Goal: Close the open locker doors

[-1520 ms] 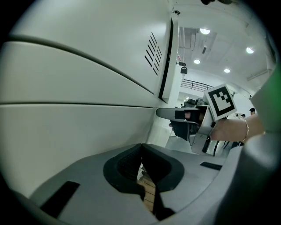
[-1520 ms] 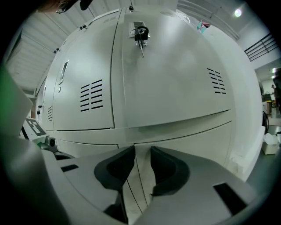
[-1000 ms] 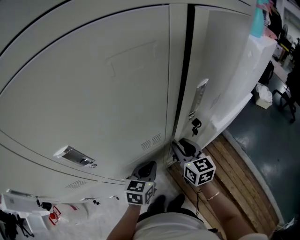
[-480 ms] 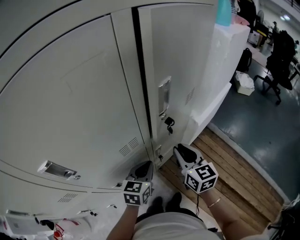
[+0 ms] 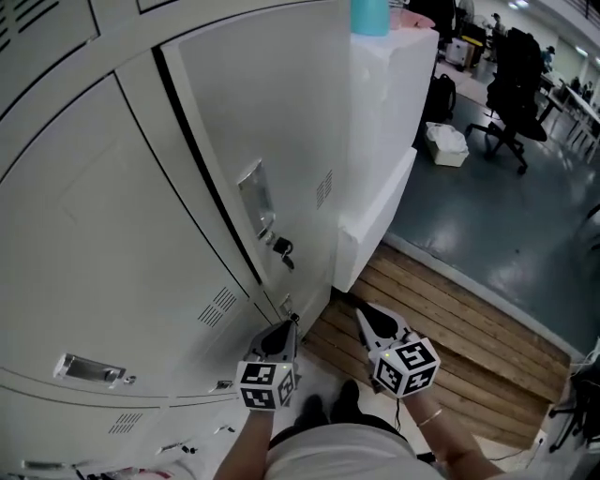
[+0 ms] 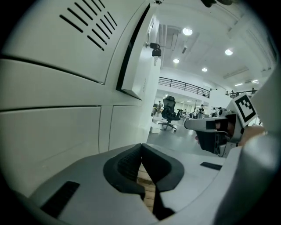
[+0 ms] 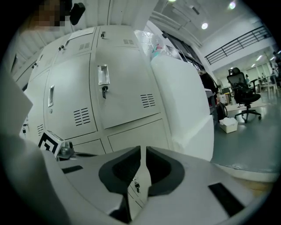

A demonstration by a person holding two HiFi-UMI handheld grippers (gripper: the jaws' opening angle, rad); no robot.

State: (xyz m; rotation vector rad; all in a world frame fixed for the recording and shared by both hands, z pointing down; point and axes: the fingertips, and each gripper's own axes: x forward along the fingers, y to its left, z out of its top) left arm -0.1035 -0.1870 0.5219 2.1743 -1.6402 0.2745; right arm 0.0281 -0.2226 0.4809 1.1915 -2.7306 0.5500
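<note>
A grey locker door [image 5: 281, 131] with a metal handle [image 5: 255, 199] and a hanging key [image 5: 281, 248] stands slightly ajar, with a dark gap [image 5: 202, 169] along its left edge. In the left gripper view its edge [image 6: 134, 74] juts out from the locker face. My left gripper [image 5: 286, 326] hangs low beside the locker base, jaws shut and empty [image 6: 141, 146]. My right gripper [image 5: 364, 314] is over the wooden boards, away from the door. Its jaws [image 7: 143, 149] are closing, a thin slit left between them and nothing in it.
A big white foam block [image 5: 384, 122] leans against the locker's right side, with a teal bottle [image 5: 370, 14] on top. Wooden planks [image 5: 459, 328] lie underfoot, grey floor beyond. An office chair [image 5: 511, 117] and a white box [image 5: 446, 142] stand farther right. My shoes [image 5: 328, 408] show below.
The head view has swung right, so the lockers slid left and more floor shows. Both grippers have dropped back a little from the locker face.
</note>
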